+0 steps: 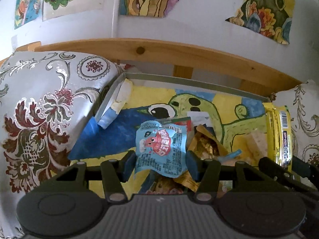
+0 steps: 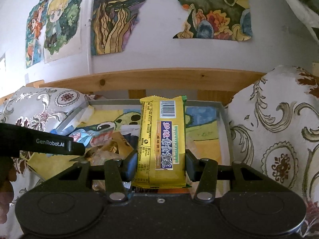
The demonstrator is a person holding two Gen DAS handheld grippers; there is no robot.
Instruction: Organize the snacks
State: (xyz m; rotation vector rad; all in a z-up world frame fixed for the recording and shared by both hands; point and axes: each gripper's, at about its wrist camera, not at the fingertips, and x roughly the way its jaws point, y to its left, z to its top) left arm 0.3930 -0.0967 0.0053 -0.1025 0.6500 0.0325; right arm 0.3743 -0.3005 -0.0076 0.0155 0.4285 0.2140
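L gripper (image 1: pixel 160 162) up close: pads pinch a blue pouch (image 1: pixel 161 149) by its lower half. Pouch is crumpled, has a red cartoon figure and red-banded lettering, rotated and too small to read. It hangs above the tray (image 1: pixel 199 84).

R gripper (image 2: pixel 161 164): pads clamp a yellow bar (image 2: pixel 162 142) at both long edges, bar upright, over the tray's R half. Barcode at top; purple band w/ Chinese characters, green strip w/ Latin caps beside it, not legible. Nutrition table on L edge, too fine to read. Bar's bottom end hidden behind gripper body.

In R view, L gripper's side reads "GenRobot.AI". A hand (image 2: pixel 6 189) at far L edge, mostly cut off.

Tray: grey rim, floor lined w/ painted sheet (green cartoon creature, yellow/blue ground). Loose snacks in a pile at centre: gold wrapper (image 1: pixel 207 145), others partly covered, cannot identify. Tray's near edge hidden by grippers.

Cushions (image 1: pixel 39 107) w/ floral print flank tray on both sides. Wooden rail (image 1: pixel 159 51) behind. Paintings (image 2: pixel 115 16) on wall, tops cut off.
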